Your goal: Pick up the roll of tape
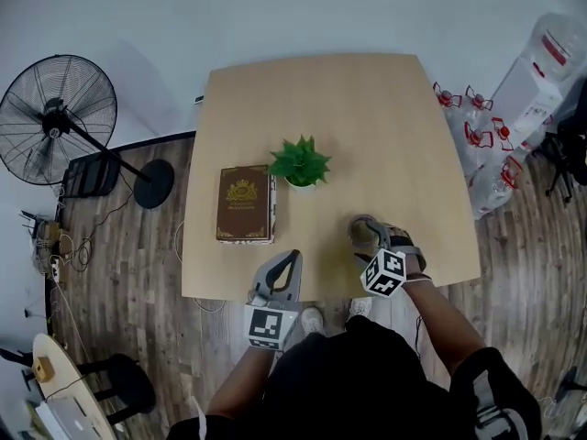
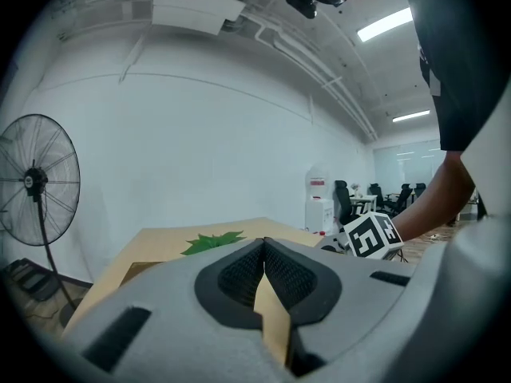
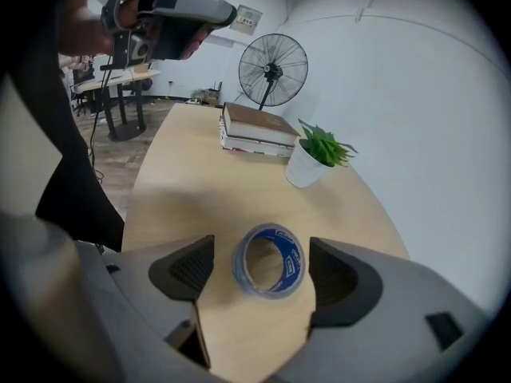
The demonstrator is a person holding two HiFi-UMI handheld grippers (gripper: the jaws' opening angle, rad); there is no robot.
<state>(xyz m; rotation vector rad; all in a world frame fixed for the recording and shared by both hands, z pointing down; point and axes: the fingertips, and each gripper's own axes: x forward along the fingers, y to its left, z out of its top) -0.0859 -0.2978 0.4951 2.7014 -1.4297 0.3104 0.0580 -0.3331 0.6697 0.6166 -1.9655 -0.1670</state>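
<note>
At the far left, off the table (image 1: 367, 108), a standing fan (image 1: 57, 122) is on the wooden floor. On the left part of the tabletop lies a brown book (image 1: 245, 203), and just to its right is a small potted plant (image 1: 300, 164). Further along, the left gripper (image 1: 290, 258) hovers at the near edge, raised and level. Its own view shows the jaws clenched together with nothing caught between them, so it plays no part in the pick. Right of it, the right gripper (image 1: 364, 229) is angled down over the near right part of the table. In its own view the jaws are spread wide on either side of the roll of tape (image 3: 292, 262), a blue-edged ring that appears to lie flat on the wood. A gap shows on both sides, so neither pad seems to touch it. At the far right, water bottles (image 1: 481, 145) stand on the floor. The approach and lining-up look done. The squeeze on the roll and the lift off the table are not yet made.
</note>
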